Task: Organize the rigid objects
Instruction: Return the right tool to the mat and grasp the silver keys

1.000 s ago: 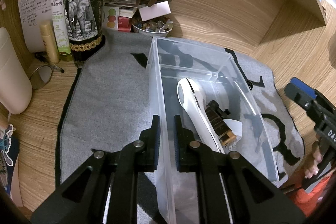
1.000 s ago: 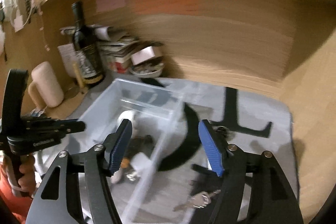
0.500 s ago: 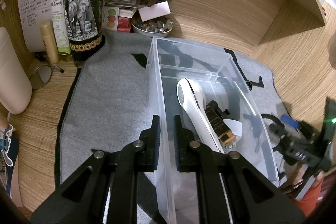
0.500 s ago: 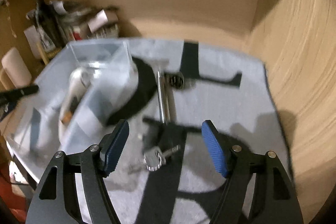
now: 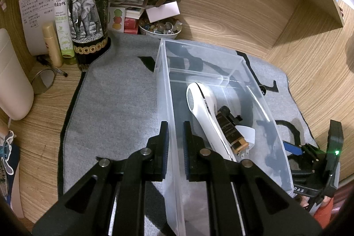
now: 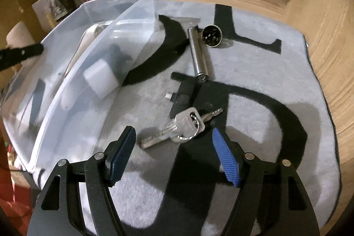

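The left gripper [image 5: 176, 138] is pinched tight on the near wall of the clear box [image 5: 163, 90]. The box sits on a gray mat [image 5: 115, 103] on the wooden tabletop [image 5: 309, 63]. Inside the box lie a white handle tool [image 5: 203, 107] and a small dark bottle [image 5: 229, 129]. The right gripper [image 6: 173, 148] has its jaws wide apart with nothing in them, just above the keys [image 6: 183, 123]. A silver tube [image 6: 198, 54] and a round black cap [image 6: 212, 35] lie farther back on the mat.

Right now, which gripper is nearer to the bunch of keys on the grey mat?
Right. The right gripper hangs open just above the keys, which lie ahead of its fingertips. The left gripper is on the far side of the clear bin, shut on its wall.
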A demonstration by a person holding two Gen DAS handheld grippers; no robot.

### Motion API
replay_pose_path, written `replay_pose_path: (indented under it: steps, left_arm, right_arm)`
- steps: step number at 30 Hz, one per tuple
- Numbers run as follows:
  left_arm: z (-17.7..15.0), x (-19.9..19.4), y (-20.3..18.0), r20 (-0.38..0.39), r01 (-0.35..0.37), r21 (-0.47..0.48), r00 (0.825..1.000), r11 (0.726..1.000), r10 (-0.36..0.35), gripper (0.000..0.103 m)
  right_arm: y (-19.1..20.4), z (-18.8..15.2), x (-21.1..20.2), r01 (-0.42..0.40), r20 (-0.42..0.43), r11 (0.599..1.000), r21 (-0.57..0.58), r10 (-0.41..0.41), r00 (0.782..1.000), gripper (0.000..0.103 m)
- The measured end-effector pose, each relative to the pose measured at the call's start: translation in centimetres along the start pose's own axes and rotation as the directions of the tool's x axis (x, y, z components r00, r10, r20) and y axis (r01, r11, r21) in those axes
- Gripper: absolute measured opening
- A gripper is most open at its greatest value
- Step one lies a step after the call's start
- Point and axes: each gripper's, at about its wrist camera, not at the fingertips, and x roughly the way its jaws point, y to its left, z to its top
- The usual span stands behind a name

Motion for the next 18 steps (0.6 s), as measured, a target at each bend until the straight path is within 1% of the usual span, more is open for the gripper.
replay_pose_path:
  steps: [4, 11, 13, 14, 15, 18]
  left_arm:
    - [0.0, 0.0, -0.1, 0.0, 0.002, -0.002, 1.0, 1.0, -0.002, 0.01]
    - [0.0, 0.0, -0.1, -0.001, 0.002, -0.003, 1.0, 1.0, -0.002, 0.01]
    - [0.0, 0.0, 0.0, 0.0, -0.001, 0.0, 1.0, 1.0, 0.001, 0.01]
    - [0.0, 0.0, 0.0, 0.0, 0.0, 0.0, 1.0, 1.0, 0.0, 0.01]
    - [0.0, 0.0, 0.0, -0.001, 0.001, -0.001, 1.0, 1.0, -0.001, 0.01]
    - [0.0, 0.0, -0.1, 0.0, 0.001, -0.002, 1.0, 1.0, -0.001, 0.01]
  right_arm:
    - [-0.2, -0.4, 0.0, 0.011, 0.001, 1.0, -0.027, -0.011, 1.0, 0.069]
    - [0.2, 0.4, 0.7, 0.02, 0.019, 0.999, -0.051, -0.019, 1.0, 0.068]
    - [0.0, 0.6, 0.8, 0.012, 0.027, 0.999, -0.041, -0.011, 1.0, 0.066]
    - [0.0, 0.7, 1.0, 0.009, 0.027, 0.999, -0.039, -0.008, 1.0, 0.061]
    - [0.0, 0.6, 0.9, 0.007, 0.028, 0.999, -0.039, -0.006, 1.0, 0.059]
    - [0.0, 0.6, 0.8, 0.011, 0.035, 0.999, -0.037, -0.01, 0.999, 0.059]
